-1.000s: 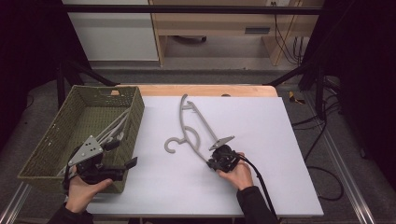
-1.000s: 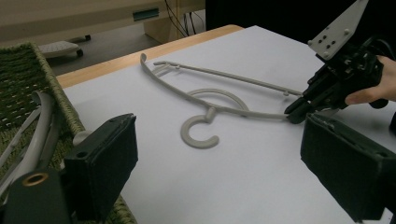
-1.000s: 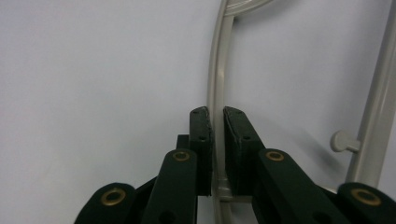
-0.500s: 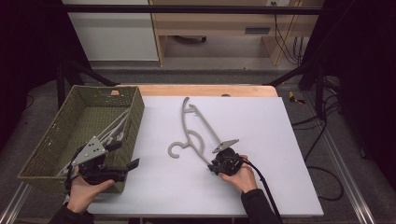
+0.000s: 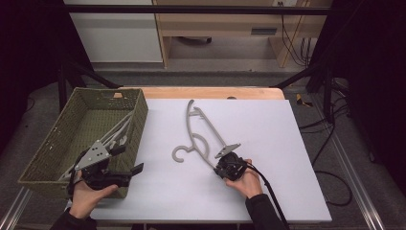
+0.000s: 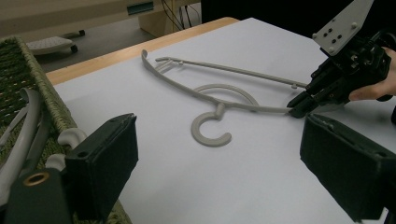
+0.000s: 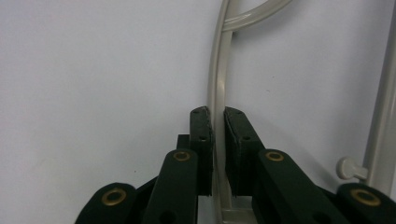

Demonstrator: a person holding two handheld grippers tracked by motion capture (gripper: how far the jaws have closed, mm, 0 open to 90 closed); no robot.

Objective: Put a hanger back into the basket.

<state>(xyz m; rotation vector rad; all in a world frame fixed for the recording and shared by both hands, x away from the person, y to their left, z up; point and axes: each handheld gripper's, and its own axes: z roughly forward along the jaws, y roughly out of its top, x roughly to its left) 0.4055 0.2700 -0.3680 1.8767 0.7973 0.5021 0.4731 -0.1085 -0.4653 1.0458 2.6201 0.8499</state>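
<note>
The right gripper [image 7: 218, 126] is clenched on one arm of the grey hanger [image 5: 200, 136] lying flat on the table ahead of it, seemingly near that arm's end, so the long hanger could pivot or slip loose when lifted.

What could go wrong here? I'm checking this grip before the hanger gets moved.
1. The right claw pinches the grey hanger only at one end of a thin arm, so it may well pivot or slip once lifted.
2. The hanger's hook points toward the basket and could catch on its rim, or on the hangers inside.
</note>
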